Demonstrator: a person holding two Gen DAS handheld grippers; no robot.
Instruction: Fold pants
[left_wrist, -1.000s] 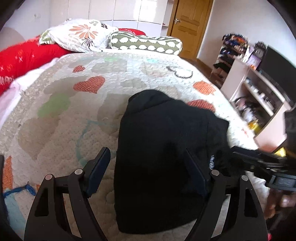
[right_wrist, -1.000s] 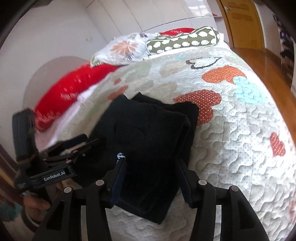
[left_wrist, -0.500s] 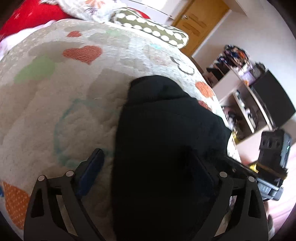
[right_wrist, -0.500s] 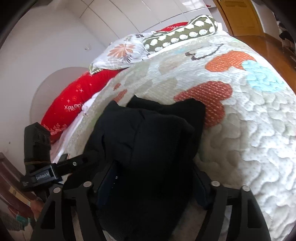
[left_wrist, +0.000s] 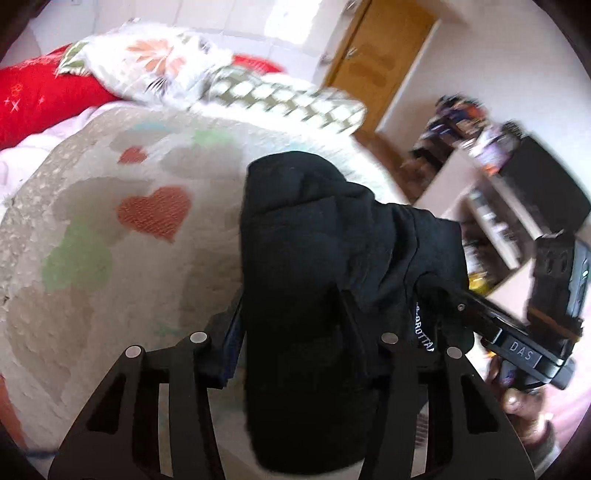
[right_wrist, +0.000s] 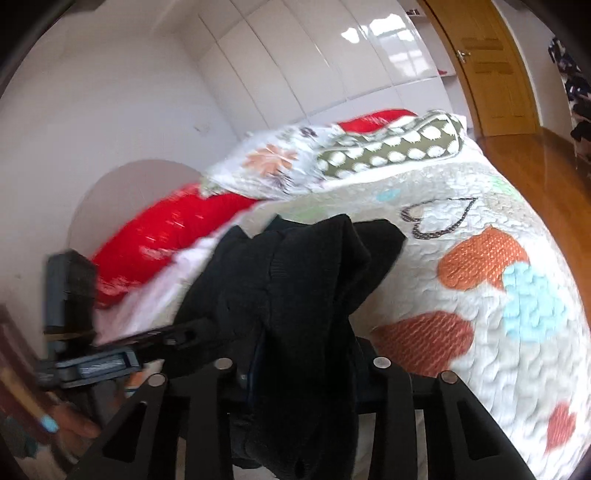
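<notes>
Both sets of tongs have just been closing, with cloth between the jaws each time. Left gripper (left_wrist: 295, 332) is now clenched on the near edge of the folded black pants (left_wrist: 317, 258); a second ago its jaws stood wide, straddling the bundle as it lay flat on the quilt (left_wrist: 92, 280). Right gripper (right_wrist: 306, 373) is likewise clamped on the pants (right_wrist: 295, 295), where earlier it only bracketed them. The near end of the bundle now bunches up and drapes over the fingers, and the far end stands higher against the quilt (right_wrist: 498, 332) than before. Whether it has fully left the bed, cannot tell. Background is motion-blurred.

View differences: the left wrist camera shows the shelving unit (left_wrist: 491, 221) with a dark screen, a white label strip on the pants' waistband, and the right gripper's body (left_wrist: 524, 350) coming in from the right with fingers of a hand (left_wrist: 524, 402) below it. The right wrist camera shows the white wardrobe doors (right_wrist: 351, 62), wood floor (right_wrist: 546, 162) and the left gripper's body (right_wrist: 110, 362) from the left side.

Counts: one pair of pants, two grippers, one wooden door (right_wrist: 491, 74), one red cushion (right_wrist: 166, 236), one floral pillow (right_wrist: 273, 162), one green spotted pillow (right_wrist: 391, 147).
</notes>
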